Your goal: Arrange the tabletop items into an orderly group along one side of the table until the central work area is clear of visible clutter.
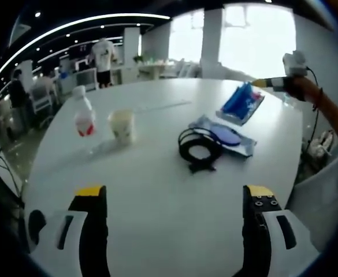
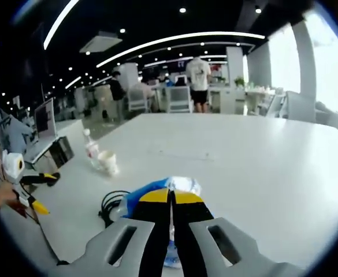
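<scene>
In the left gripper view a small water bottle (image 1: 84,113) and a paper cup (image 1: 121,126) stand at the table's left. A coiled black cable (image 1: 199,149) lies mid-table against a flat blue-and-white packet (image 1: 231,137). Beyond them a blue package (image 1: 241,103) tilts up at its far end, where my right gripper (image 1: 266,83) meets it. My left gripper (image 1: 174,195) is open over bare table. In the right gripper view my right gripper (image 2: 170,199) is shut, with the blue package (image 2: 138,194) under its tips. The cable (image 2: 112,205), cup (image 2: 107,163), bottle (image 2: 91,149) and left gripper (image 2: 46,193) lie to the left.
The round white table (image 1: 157,219) has wide bare surface near me and on its far side (image 2: 244,150). Chairs, desks and standing people fill the office beyond the table edge. A person's forearm (image 1: 330,112) reaches in from the right.
</scene>
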